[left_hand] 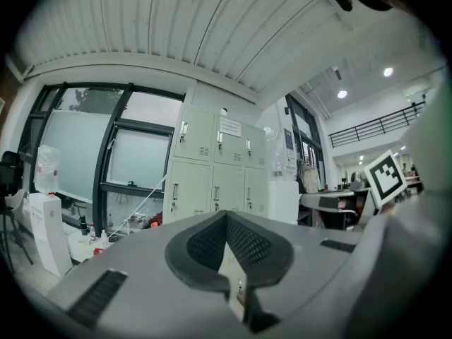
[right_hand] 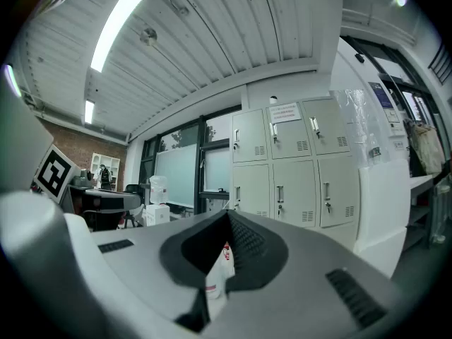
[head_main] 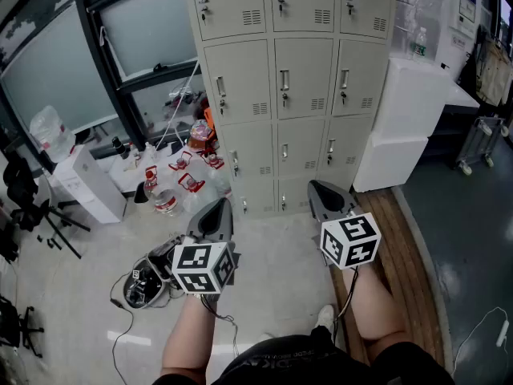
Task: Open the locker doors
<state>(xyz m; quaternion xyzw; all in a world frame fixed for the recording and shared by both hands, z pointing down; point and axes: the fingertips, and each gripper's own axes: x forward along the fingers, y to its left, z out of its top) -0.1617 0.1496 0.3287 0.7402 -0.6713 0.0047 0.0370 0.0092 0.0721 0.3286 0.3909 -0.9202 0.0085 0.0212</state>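
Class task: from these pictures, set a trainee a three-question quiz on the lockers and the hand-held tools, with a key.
1. True or false: every door in view on the tall grey metal locker bank is closed.
2. What sits between the jaws of the right tool? A) a locker handle B) a key C) nothing, the jaws are together
3. How many columns of doors does the locker bank show in the head view?

Key: 1 true; 2 C; 3 three.
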